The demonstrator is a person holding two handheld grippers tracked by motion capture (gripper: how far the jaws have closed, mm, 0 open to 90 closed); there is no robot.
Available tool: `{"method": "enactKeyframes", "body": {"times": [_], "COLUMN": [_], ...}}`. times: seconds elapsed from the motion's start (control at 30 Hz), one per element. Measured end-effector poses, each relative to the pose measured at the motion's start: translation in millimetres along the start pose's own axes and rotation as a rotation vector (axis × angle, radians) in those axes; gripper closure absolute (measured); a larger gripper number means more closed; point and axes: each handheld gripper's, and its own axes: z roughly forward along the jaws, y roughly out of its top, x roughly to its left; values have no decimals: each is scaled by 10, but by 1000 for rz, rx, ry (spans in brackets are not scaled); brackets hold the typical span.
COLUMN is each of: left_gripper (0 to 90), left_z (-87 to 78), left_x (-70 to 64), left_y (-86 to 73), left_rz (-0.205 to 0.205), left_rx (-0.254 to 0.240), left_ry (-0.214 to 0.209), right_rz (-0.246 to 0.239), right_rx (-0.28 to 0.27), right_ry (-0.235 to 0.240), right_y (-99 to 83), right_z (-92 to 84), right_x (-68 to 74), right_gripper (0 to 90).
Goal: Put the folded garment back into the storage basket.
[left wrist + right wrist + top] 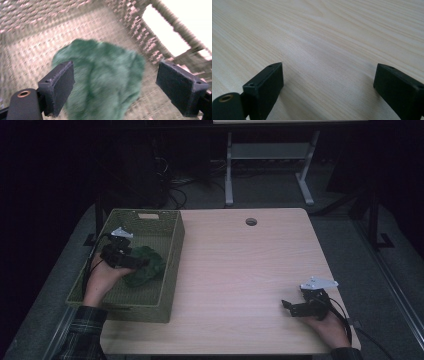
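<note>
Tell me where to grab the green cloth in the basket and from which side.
Grip the raised crumpled hump in the middle of the green cloth, coming from above. It lies bunched on the floor of the basket, whose walls likely block a level approach. The open left tongs already straddle it and look wide enough to pinch a fold.

a dim lab or test room set up for recording handling work. a plain light-wood table (240,270) with a round cable hole (251,222) stands on grey carpet (280,190), and behind it are the white metal legs of another bench (230,170) and a tangle of dark cables (172,185) on the floor. a person seated at the near edge holds an instrumented left claw (142,262) and right claw (286,306), each trailing a cable. a woven green basket (172,265) sits at the table's left side.
</note>
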Motion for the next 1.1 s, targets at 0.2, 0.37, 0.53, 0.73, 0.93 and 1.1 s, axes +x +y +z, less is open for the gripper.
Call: {"method": "enactKeyframes", "body": {"times": [0.2,0.37,0.53,0.73,0.93,1.1], "left_gripper": [141,142,142,142,142,142], "left_z": [-14,-9,21,75,170,274], "left_x": [-163,-329,-542,-795,-1070,-1299], "left_y": [130,245,354,464,534,571], "left_rz": [17,35,68,106,129,148], "left_rx": [-40,-73,-99,-117,-127,-130], "left_ry": [-40,-69,-94,-130,-171,-201], "right_rz": [1,0,0,0,1,1], "right_rx": [0,0,0,0,0,0], "right_ry": [0,0,0,0,0,0], "right_y": [0,0,0,0,0,0], "right_z": [0,0,0,0,0,0], "right_x": [0,0,0,0,0,0], "right_gripper": [87,87,87,87,86,87]}}
